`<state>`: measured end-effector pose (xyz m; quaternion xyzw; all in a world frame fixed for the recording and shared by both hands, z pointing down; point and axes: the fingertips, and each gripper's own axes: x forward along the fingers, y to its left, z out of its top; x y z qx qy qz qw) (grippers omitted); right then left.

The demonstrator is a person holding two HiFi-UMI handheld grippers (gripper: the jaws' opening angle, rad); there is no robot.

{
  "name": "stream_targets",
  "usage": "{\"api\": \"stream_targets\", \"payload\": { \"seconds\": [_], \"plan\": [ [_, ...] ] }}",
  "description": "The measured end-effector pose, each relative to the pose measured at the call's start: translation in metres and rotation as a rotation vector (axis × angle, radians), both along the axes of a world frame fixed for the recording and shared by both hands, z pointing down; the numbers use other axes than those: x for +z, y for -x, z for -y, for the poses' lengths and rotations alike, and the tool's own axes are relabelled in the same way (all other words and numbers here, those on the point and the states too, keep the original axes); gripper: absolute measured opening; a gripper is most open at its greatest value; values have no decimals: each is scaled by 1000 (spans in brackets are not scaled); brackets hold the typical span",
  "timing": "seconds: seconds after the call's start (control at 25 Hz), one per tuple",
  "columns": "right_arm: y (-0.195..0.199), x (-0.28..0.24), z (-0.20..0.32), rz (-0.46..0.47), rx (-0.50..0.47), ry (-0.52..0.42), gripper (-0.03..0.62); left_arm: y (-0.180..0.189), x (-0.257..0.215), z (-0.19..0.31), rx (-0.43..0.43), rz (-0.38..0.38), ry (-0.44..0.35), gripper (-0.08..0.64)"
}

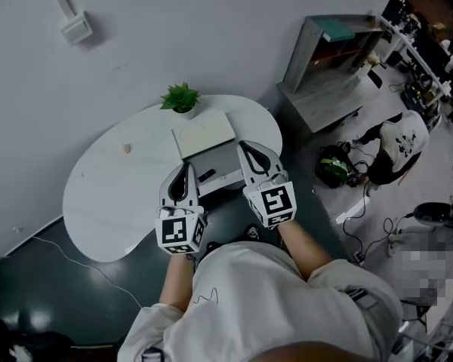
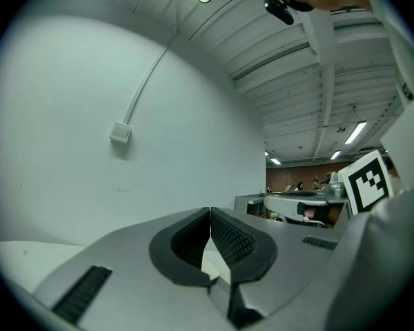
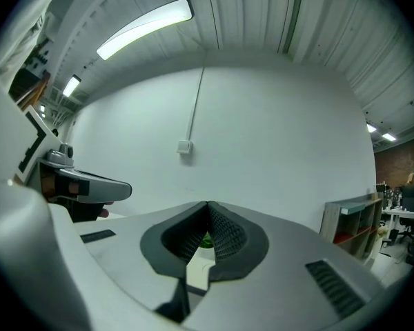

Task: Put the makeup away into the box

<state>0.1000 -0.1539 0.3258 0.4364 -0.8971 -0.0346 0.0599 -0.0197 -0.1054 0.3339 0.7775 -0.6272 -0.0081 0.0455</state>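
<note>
A white box (image 1: 220,169) stands open on the white table (image 1: 113,202), its lid (image 1: 204,133) tipped back toward the wall. A small dark item (image 1: 206,176) lies at the box's front. My left gripper (image 1: 186,167) hangs above the table's near edge, left of the box, jaws shut and empty. My right gripper (image 1: 246,147) hovers over the box's right side, also shut and empty. In the left gripper view the left gripper (image 2: 210,214) has its pads meeting against the bare wall. In the right gripper view the right gripper (image 3: 208,207) is pressed together too.
A small green plant (image 1: 181,98) sits behind the box by the wall. A tiny pale object (image 1: 125,148) lies on the table's left part. To the right stand a grey shelf unit (image 1: 325,66), a bag (image 1: 334,165) and cables on the floor.
</note>
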Motion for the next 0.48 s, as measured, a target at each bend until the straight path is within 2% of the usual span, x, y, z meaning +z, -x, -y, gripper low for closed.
{"api": "stream_targets", "payload": {
  "seconds": [0.16, 0.32, 0.48],
  "plan": [
    [-1, -14, 4, 15, -13, -30, -2, 0, -19, 3, -16, -6, -49, 20],
    [0, -13, 7, 31, -20, -19, -3, 4, -23, 6, -46, 29, -48, 20],
    [3, -8, 8, 24, -27, -4, -3, 6, -21, 3, -56, 27, -40, 20]
  ]
}}
